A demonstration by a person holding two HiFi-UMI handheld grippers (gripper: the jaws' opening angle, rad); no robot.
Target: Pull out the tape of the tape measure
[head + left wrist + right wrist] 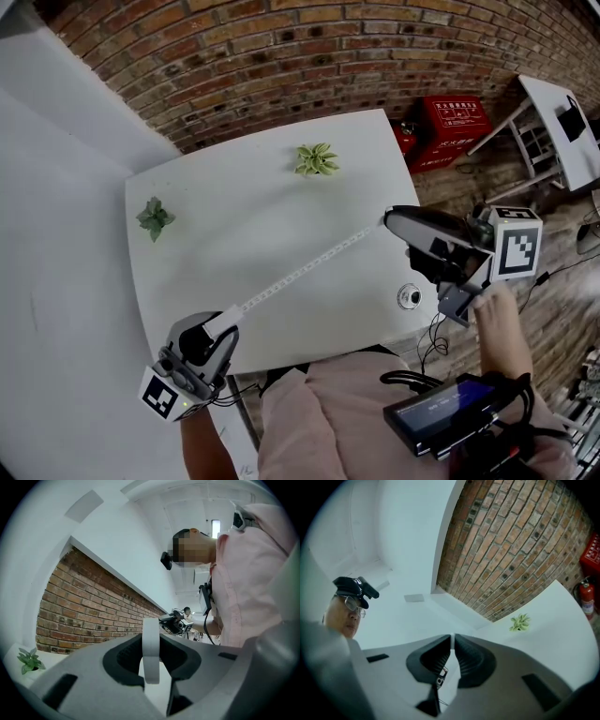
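The white tape measure case [222,322] sits between the jaws of my left gripper [220,330] at the table's near left corner, and the jaws are shut on it. In the left gripper view the case [151,648] stands on edge between the pads. The pale tape [305,270] runs out diagonally over the white table [234,202] to my right gripper [388,221] at the right edge. In the right gripper view, the right gripper [453,639] is shut on the thin tape end, with the metal end hook [439,678] showing behind the pads.
Two small green plants [317,159] [155,217] stand on the far part of the table. A round grommet [409,298] sits near its right front corner. A red fire extinguisher box [450,127] and white furniture [562,122] stand by the brick wall.
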